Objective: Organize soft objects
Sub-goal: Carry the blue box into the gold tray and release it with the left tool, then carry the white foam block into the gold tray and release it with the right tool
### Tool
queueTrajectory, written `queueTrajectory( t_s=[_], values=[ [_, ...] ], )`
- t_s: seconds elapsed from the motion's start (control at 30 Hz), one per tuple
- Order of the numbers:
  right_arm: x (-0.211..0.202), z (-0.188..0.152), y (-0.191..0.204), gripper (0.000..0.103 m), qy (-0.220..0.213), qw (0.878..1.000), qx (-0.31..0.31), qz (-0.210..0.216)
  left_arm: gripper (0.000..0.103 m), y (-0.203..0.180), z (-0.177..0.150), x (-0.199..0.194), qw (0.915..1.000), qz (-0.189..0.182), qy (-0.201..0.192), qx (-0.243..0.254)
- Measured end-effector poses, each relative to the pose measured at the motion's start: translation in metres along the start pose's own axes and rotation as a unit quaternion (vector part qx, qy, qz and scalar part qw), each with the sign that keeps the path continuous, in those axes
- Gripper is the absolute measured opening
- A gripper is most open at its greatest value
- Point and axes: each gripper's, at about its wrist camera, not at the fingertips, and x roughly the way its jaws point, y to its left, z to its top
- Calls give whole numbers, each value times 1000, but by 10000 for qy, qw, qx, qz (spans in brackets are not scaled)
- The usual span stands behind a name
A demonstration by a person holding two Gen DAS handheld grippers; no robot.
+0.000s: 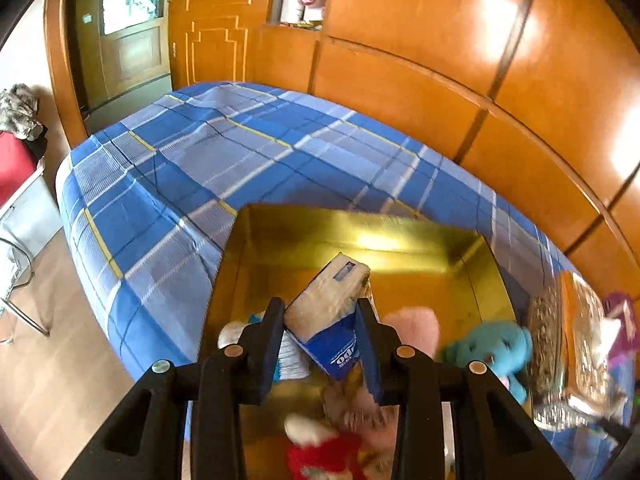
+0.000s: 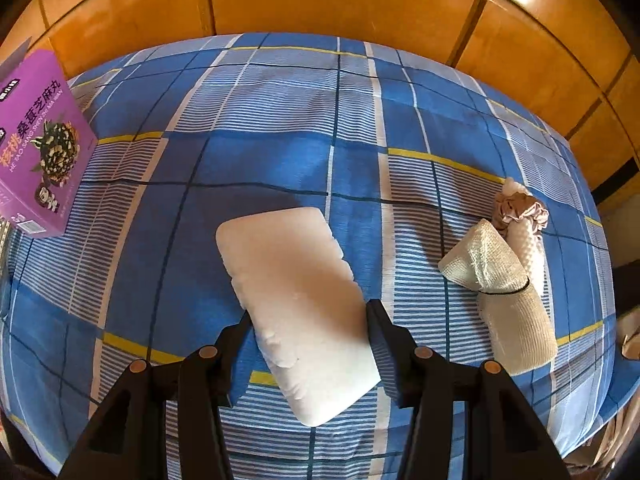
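A bed (image 1: pixel 192 168) with a blue plaid sheet fills most of both views, and orange wooden panels (image 1: pixel 440 60) stand behind it. On the bed sits a gold box (image 1: pixel 280 232), open at the top, with shiny inner walls. Inside the box lie several soft toys: a pink toy (image 1: pixel 416 324) near the right wall, a red and white toy (image 1: pixel 324 452) at the near side, and a white and blue one (image 1: pixel 232 330), partly hidden behind the left finger. A teal toy (image 1: pixel 492 350) lies just beside the box, at its right wall, and further right there is a blurred packet (image 1: pixel 568 344) that I cannot identify. The left gripper (image 1: pixel 322 338) is above the box and its fingers are closed on a tissue pack (image 1: pixel 328 312), which is tilted and stands out forward between the two fingers; its blue end is near the camera and its pale end points away. In the right wrist view, the right gripper (image 2: pixel 308 316) is spread open over the bed, and a white foam block (image 2: pixel 296 312) lies flat on the sheet between its fingers. The fingers are at the two long sides of the block; whether they touch it I cannot tell. To the right of the block, well apart, lies a rolled cloth (image 2: pixel 508 304) tied with a thin black band, and a beige scrunchie (image 2: pixel 516 208) touches its far end. A purple box (image 2: pixel 38 148) stands at the left edge of the bed.
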Motion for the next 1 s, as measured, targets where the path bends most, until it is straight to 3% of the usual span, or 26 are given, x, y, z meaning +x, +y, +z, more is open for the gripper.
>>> queueTrajectory(
  t_s=[0.07, 0.2, 0.4, 0.6, 1.0],
  values=[
    [0, -1, 1, 51, -10, 10000, 47, -70, 41, 3, 7, 6, 10000, 14, 24, -82],
    [3, 3, 5, 51, -4, 9997, 140, -199, 67, 3, 9, 1, 9999, -20, -144, -40],
    [3, 11, 9, 51, 141, 9988, 267, -374, 81, 0, -14, -24, 9985, 4, -397, 378],
    [3, 30, 6, 49, 220, 9983, 477, -250, 94, -11, -41, -51, 9946, 1, -667, 801],
    [-47, 127, 64, 49, -369, 9992, -33, -158, 99, -33, -65, -71, 9901, -141, -712, 1199]
  ],
)
